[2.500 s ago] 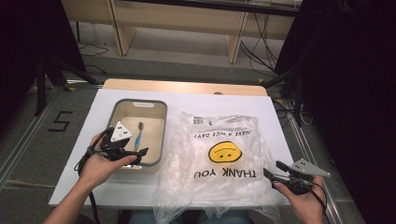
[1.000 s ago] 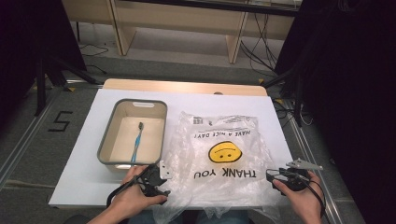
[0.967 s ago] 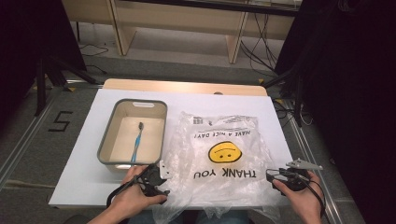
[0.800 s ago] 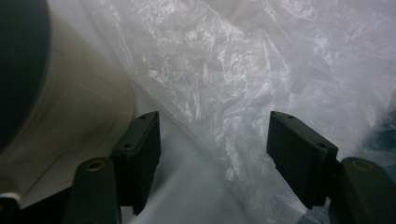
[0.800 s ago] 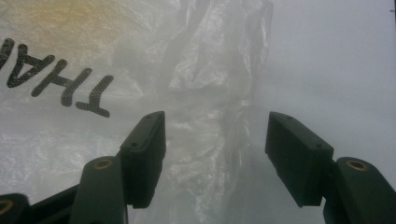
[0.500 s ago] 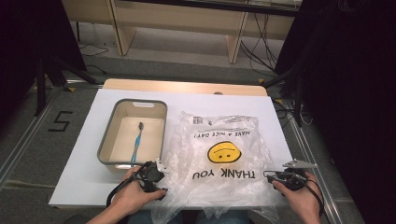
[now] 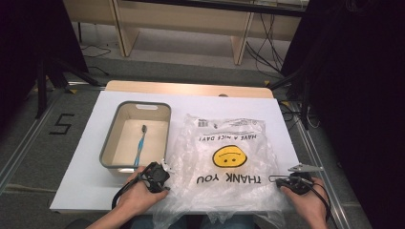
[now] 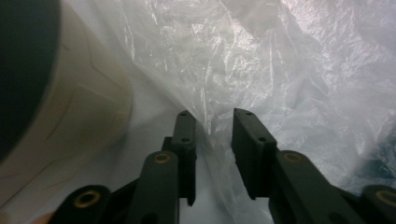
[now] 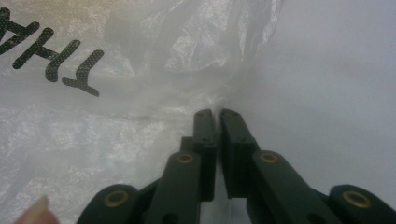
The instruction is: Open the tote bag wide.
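Note:
A clear plastic bag (image 7: 229, 160) printed with a yellow smiley and "THANK YOU" lies flat on the white table, its opening toward the near edge. My left gripper (image 7: 166, 168) is at the bag's near-left corner. In the left gripper view its jaws stand open with a fold of the bag film (image 8: 280, 70) between them. My right gripper (image 7: 273, 179) is at the bag's near-right edge. Its jaws are pressed together on the rim of the bag (image 9: 93, 116) in the right gripper view. A blue toothbrush (image 7: 140, 144) lies in the grey bin (image 7: 109, 143).
The bin stands left of the bag, and its cream wall (image 8: 70, 112) is close beside my left jaws. The white table (image 7: 76, 191) has bare room on the near left and far side. Beyond the table are shelving legs and floor cables.
My left gripper came away from the bin toward the near edge and now sits at the bag's near-left corner. My right gripper edged left onto the bag's rim.

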`<state>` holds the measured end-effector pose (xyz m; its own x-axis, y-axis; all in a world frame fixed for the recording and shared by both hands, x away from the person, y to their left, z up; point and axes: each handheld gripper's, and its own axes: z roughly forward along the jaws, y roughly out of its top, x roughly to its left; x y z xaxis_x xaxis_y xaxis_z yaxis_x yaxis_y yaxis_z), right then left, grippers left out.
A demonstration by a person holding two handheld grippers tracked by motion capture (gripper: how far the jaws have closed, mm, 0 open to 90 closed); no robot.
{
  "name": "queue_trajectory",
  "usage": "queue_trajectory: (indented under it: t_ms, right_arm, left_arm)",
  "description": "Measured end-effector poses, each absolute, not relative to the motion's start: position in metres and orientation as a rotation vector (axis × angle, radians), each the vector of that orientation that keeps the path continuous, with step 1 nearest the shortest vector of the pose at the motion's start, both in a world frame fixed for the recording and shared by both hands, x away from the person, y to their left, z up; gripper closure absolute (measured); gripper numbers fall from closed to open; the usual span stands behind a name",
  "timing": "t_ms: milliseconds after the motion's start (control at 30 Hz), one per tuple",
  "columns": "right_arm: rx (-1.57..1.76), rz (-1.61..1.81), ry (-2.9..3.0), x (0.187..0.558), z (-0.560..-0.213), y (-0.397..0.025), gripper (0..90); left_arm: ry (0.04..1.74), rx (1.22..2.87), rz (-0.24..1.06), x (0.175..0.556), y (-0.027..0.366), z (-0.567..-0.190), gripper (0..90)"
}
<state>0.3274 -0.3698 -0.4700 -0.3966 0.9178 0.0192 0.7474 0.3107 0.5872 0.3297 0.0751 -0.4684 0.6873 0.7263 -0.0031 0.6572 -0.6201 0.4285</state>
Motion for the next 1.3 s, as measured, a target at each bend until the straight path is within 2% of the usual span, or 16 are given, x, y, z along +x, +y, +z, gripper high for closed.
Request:
queue_trajectory:
  t_ms: [100, 367, 533, 933, 1300]
  right_arm:
    - [1.503, 0.752, 2.271, 0.327, -0.470, -0.369, 89.9]
    - [1.537, 0.752, 2.269, 0.326, -0.469, -0.368, 90.0]
    - [1.552, 0.762, 2.251, 0.325, -0.467, -0.370, 90.0]
    - [1.604, 0.788, 2.162, 0.322, -0.461, -0.381, 90.0]
    - [1.634, 0.812, 2.083, 0.321, -0.455, -0.387, 90.0]
  left_arm:
    - [1.066, 2.514, 0.251, 0.329, 0.073, -0.468, 77.1]
    - [1.056, 2.531, 0.282, 0.329, 0.065, -0.468, 89.4]
    - [1.056, 2.512, 0.280, 0.330, 0.066, -0.468, 89.7]
    - [0.991, 2.495, 0.364, 0.334, 0.051, -0.454, 89.7]
    - [0.985, 2.400, 0.408, 0.369, 0.033, -0.419, 89.8]
